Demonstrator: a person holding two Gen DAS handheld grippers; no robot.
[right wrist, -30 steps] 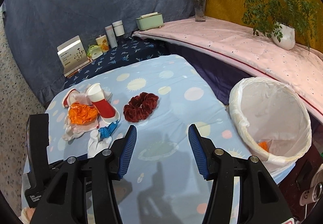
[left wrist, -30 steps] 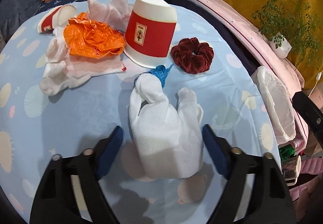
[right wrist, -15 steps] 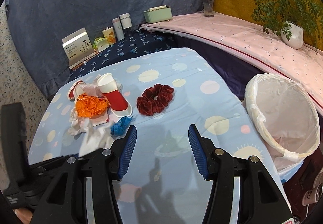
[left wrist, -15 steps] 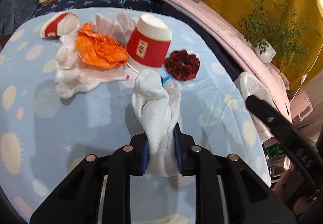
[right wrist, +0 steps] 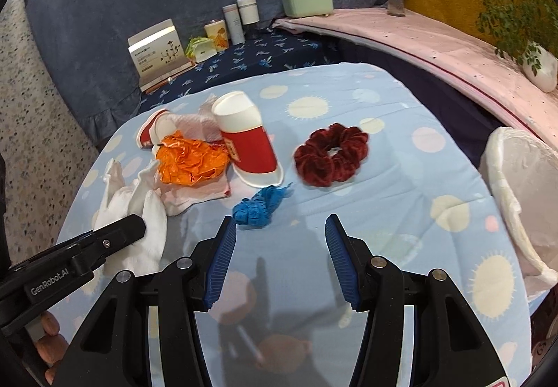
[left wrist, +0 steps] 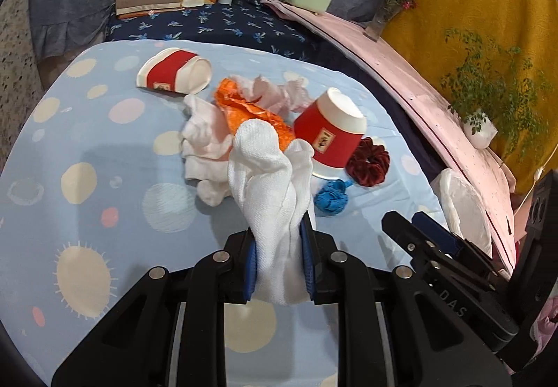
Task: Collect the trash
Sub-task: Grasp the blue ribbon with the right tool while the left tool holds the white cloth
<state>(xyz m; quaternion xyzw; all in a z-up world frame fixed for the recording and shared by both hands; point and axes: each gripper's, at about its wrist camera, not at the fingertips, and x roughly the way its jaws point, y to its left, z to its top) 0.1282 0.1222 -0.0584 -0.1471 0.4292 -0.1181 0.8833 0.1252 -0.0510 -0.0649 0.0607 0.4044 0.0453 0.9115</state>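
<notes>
The left gripper (left wrist: 279, 258) pinches a white cloth (left wrist: 275, 184) lifted off the desk (left wrist: 69, 212), likely bound for the bin (right wrist: 519, 191) at the right edge; the right gripper (right wrist: 280, 254) hangs half open and empty over a blue wad (right wrist: 258, 207)

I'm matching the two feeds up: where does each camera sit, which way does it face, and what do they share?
Left wrist: on the left gripper, angled down at the table; its jaws clamp a white cloth.
Right wrist: on the right gripper, angled down; jaws open, empty; fingers show lower left.
Shared: upside-down red cup, blue wad, maroon scrunchie, lined bin.
</notes>
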